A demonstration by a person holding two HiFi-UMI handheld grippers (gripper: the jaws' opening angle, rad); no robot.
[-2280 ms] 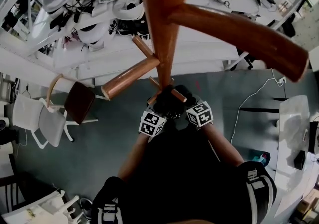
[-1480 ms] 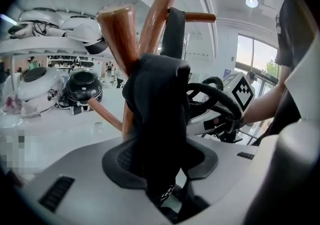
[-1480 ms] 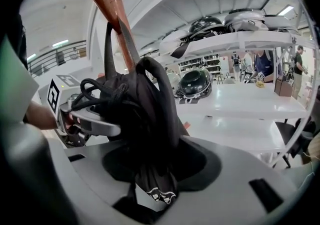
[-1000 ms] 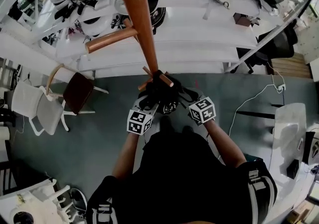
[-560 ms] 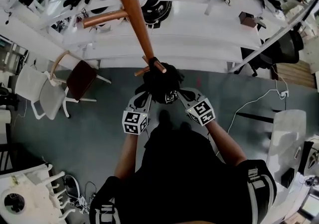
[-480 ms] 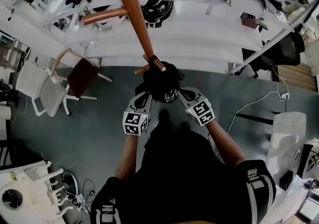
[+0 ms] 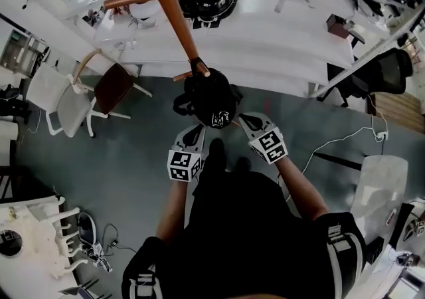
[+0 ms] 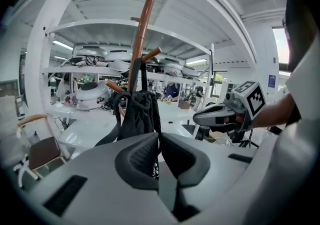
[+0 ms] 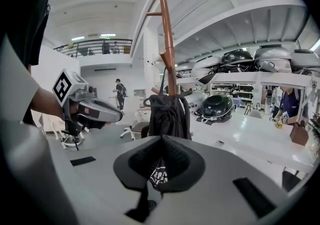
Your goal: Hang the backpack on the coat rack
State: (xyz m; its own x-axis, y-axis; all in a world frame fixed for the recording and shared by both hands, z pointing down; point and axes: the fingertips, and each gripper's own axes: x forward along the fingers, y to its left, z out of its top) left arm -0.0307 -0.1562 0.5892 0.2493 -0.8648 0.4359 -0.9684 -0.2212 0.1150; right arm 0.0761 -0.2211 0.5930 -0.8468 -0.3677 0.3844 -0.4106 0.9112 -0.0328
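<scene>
- Head view: the black backpack (image 7: 211,98) hung from a low peg of the wooden coat rack (image 7: 169,5). The left gripper (image 7: 194,131) and right gripper (image 7: 244,120) were near it, not touching it.
- Left gripper view: its jaws had just been closing and met tip to tip on nothing. The backpack hung beyond them against the rack's pole, its contents out of sight.
- Right gripper view: its jaws were pressed together, empty, with the backpack hanging ahead of them.
</scene>
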